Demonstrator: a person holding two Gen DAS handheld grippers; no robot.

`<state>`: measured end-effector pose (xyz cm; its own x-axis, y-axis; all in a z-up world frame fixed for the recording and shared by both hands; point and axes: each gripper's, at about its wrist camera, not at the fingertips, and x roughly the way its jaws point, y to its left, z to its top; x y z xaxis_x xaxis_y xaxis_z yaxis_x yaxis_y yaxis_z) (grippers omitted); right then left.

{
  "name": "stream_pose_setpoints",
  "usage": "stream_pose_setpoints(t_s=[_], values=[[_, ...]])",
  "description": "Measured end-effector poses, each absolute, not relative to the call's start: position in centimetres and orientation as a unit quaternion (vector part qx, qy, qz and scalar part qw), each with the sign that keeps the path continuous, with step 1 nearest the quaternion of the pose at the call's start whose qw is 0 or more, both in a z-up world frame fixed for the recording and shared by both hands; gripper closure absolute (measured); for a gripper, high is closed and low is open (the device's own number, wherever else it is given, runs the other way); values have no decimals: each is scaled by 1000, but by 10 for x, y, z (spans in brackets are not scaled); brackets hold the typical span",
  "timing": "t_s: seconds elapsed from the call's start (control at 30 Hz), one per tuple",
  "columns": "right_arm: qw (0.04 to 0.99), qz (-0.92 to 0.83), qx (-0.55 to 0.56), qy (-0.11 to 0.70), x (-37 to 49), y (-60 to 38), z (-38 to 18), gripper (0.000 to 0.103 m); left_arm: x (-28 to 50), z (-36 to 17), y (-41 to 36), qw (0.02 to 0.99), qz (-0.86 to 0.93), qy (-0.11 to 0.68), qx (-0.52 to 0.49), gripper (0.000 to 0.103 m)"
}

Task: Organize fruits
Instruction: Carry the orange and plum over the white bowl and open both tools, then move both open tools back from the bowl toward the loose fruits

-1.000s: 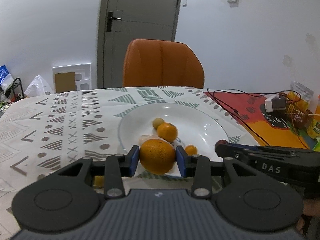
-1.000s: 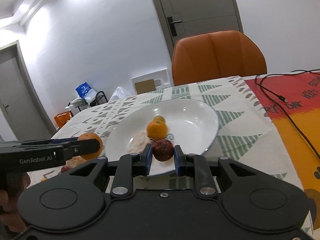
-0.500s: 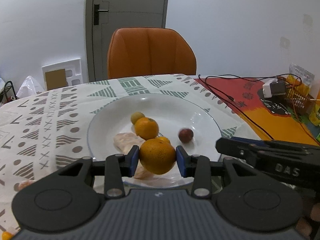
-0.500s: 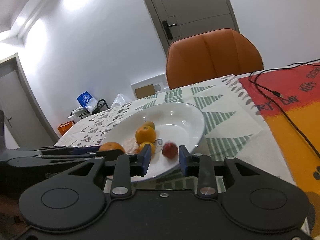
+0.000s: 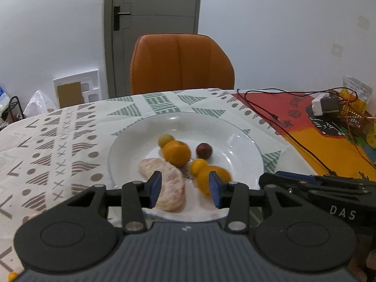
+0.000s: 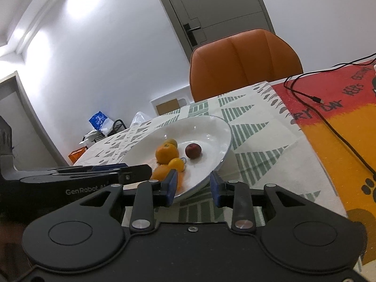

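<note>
A white plate (image 5: 246, 141) holds a mandarin (image 5: 176, 153), a small yellow-green fruit (image 5: 165, 139), a dark red fruit (image 5: 204, 150), a tiny orange fruit (image 5: 198, 166) and a peeled citrus segment (image 5: 168, 186). My left gripper (image 5: 185, 189) hangs over the plate's near rim with its jaws opening. A large orange (image 5: 211, 177), blurred, lies loose by the right pad, and the pads do not clamp it. My right gripper (image 6: 193, 186) is open and empty just before the plate (image 6: 218, 127). The dark red fruit (image 6: 193, 150) rests inside the plate.
An orange chair (image 5: 181, 63) stands behind the table. Black cables (image 5: 270, 115), a white charger (image 5: 325, 104) and a wire basket (image 5: 352, 117) lie on the red and orange mat at right. A small fruit (image 5: 11, 276) sits at the near left edge.
The left gripper carried the large orange forward over the plate and has let it go. The right gripper released the dark red fruit, which rolled into the plate, and its jaws spread.
</note>
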<state>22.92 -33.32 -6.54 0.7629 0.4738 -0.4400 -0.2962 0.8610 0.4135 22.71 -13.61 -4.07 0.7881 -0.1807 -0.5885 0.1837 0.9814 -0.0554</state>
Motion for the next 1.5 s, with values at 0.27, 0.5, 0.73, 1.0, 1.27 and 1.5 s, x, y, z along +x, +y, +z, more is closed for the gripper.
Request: stream_pose_setpoints(t_s=[0.27,0.5,0.73,1.0,1.27,1.5], values=[[926,207,154,275,225,-325,-62,64,212,-36,-114,951,-73,301,-3,36],[931,207,141,267,216,-316,-54,46,193,-26,-84,961,-27,271,-40,13],[936,216,125,249,204,-302,-41,12,173,-18,-58,963,-4,266,-52,6],[937,217,121,244,193,-283,-29,0,143,-12,-24,964,15,256,-67,0],[935,234,108,242,181,-263,-21,0,116,-4,15,965,48,242,-88,0],[931,259,98,237,172,-245,-17,0,95,3,43,966,65,232,-98,0]])
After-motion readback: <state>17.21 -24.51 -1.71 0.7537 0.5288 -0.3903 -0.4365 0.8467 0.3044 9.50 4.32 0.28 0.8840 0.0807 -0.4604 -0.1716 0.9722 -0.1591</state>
